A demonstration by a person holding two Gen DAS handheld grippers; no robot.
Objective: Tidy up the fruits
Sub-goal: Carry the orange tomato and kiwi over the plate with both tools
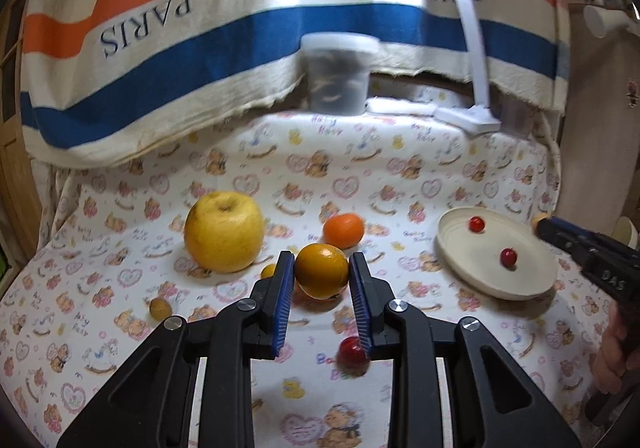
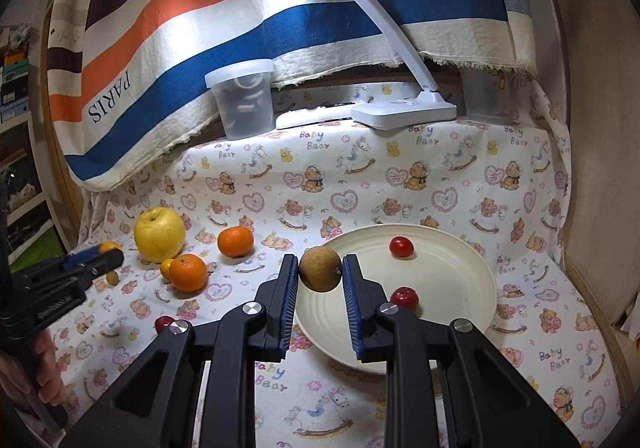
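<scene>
Right wrist: brown fruit (image 2: 321, 269) in right gripper (image 2: 320, 272) jaws, above plate (image 2: 460, 288).

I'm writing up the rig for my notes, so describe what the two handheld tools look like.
Both match: the left tool and right tool have matte black angular frames with triangular cutouts, round silver pivot bolts, and two flat black fingers faced with ribbed blue pads. From the left wrist view the right tool shows white lettering, too blurred to read. A bare hand grips the left handle; no cables show.
</scene>
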